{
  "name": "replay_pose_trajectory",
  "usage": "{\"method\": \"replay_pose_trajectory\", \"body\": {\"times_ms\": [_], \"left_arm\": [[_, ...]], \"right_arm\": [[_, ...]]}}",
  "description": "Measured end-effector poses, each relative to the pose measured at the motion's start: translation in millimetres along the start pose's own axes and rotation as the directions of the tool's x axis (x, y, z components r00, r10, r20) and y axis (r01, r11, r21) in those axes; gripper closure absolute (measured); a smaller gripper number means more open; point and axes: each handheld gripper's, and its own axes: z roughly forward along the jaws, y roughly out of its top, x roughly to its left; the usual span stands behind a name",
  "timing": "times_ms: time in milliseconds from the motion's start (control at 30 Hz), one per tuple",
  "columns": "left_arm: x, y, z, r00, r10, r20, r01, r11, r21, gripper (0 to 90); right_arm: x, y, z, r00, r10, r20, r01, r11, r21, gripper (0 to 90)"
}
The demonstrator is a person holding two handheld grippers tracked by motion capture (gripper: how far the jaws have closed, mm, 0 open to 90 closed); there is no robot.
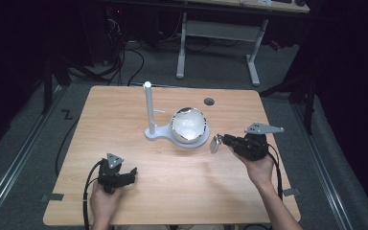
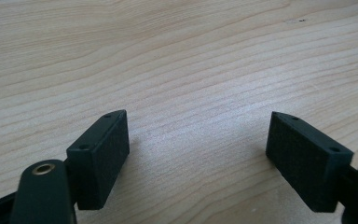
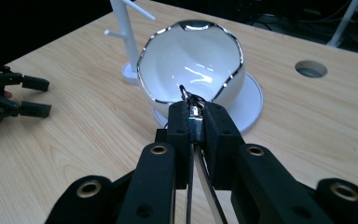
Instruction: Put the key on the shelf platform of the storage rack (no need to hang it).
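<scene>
A white bowl point(image 1: 188, 124) point(image 3: 191, 65) with a wavy silver rim sits tilted on a white round base point(image 1: 202, 141) point(image 3: 254, 100) near the table's middle. From that base rises a white post point(image 1: 148, 108) point(image 3: 123, 32) with short pegs. Just right of the bowl, my right gripper point(image 1: 223, 140) point(image 3: 195, 112) is shut on a small silver metal piece point(image 1: 214, 143) point(image 3: 192, 101); its ring end pokes out toward the bowl's rim and thin metal strips hang below the jaws. My left gripper point(image 1: 133, 172) point(image 2: 198, 135) point(image 3: 32, 95) rests open at the front left, with bare wood between its pads.
A round cable hole point(image 1: 209, 101) point(image 3: 311, 69) lies in the wooden table point(image 1: 124, 110) behind the bowl. Beyond the table's far edge stand a white desk frame point(image 1: 182, 48) and floor cables point(image 1: 124, 57). Dark surroundings flank both sides.
</scene>
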Motion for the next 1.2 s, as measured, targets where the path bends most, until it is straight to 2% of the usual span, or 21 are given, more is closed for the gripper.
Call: {"method": "replay_pose_trajectory", "body": {"times_ms": [233, 533, 767, 1033, 1200], "left_arm": [[0.0, 0.0, 0.0, 1.0000, 0.000, 0.000, 0.000, 1.0000, 0.000, 21.6], [0.1, 0.0, 0.0, 1.0000, 0.000, 0.001, 0.000, 1.0000, 0.000, 21.6], [0.1, 0.0, 0.0, 1.0000, -0.001, 0.001, 0.001, 1.0000, 0.000, 21.6], [0.3, 0.0, -0.1, 1.0000, -0.002, 0.002, 0.002, 1.0000, -0.001, 21.6], [0.3, -0.1, 0.0, 1.0000, -0.003, 0.003, 0.003, 1.0000, -0.002, 21.6]], "right_arm": [[3.2, 16.4, 10.6, 0.9995, -0.006, -0.030, 0.006, 1.000, -0.004, 82.2], [3.0, 29.3, 21.0, 0.9990, -0.005, -0.043, 0.004, 1.000, -0.006, 82.2], [1.1, 33.8, 25.0, 0.9990, 0.005, -0.045, -0.005, 1.000, -0.004, 82.2], [3.3, 47.0, 29.0, 0.9990, -0.016, -0.042, 0.016, 1.000, -0.008, 82.2], [2.3, 52.1, 36.9, 0.9989, -0.015, -0.044, 0.015, 1.000, 0.007, 82.1]]}}
